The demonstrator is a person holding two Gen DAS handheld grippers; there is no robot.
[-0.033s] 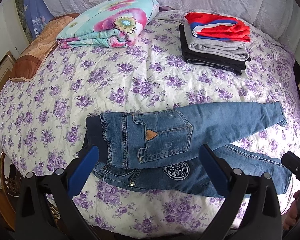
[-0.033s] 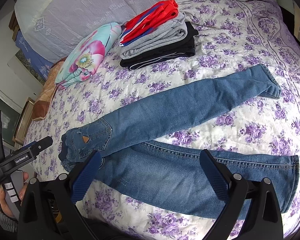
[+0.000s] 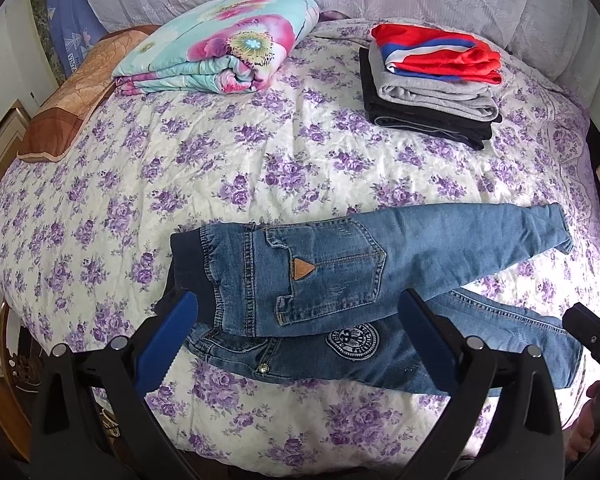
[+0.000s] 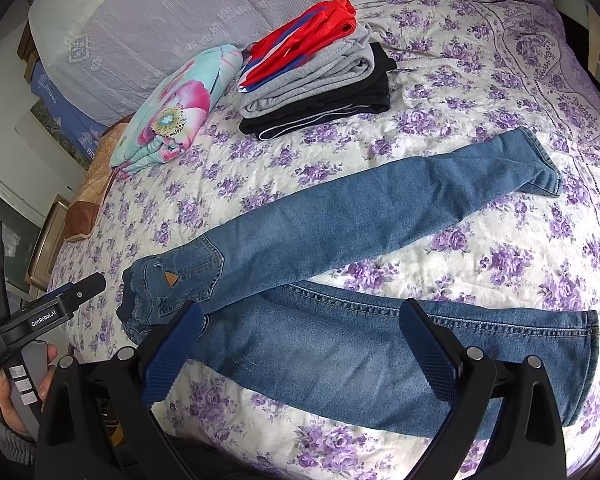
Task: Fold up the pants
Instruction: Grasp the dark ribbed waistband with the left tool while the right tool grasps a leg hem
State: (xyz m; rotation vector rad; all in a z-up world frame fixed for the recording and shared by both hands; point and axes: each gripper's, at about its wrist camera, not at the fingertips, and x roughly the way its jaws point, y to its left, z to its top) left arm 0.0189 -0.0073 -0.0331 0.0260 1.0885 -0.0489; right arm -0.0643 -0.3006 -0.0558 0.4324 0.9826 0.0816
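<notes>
Both grippers, left [image 3: 296, 344] and right [image 4: 300, 344], are hovering wide apart and empty over the half-folded blue denim pants [image 4: 340, 240] lying along the floral bed's [image 3: 260, 160] near edge, legs not yet aligned.

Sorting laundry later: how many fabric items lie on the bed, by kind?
Jeans, unfolded: 1
Folded garments in the stack (red, grey, black): 3
Folded floral blanket: 1
Brown quilted piece at the bed's edge: 1
Total: 6

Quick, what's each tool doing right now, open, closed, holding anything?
Left tool: open, holding nothing, above the jeans waistband.
Right tool: open, holding nothing, over the near leg.
</notes>
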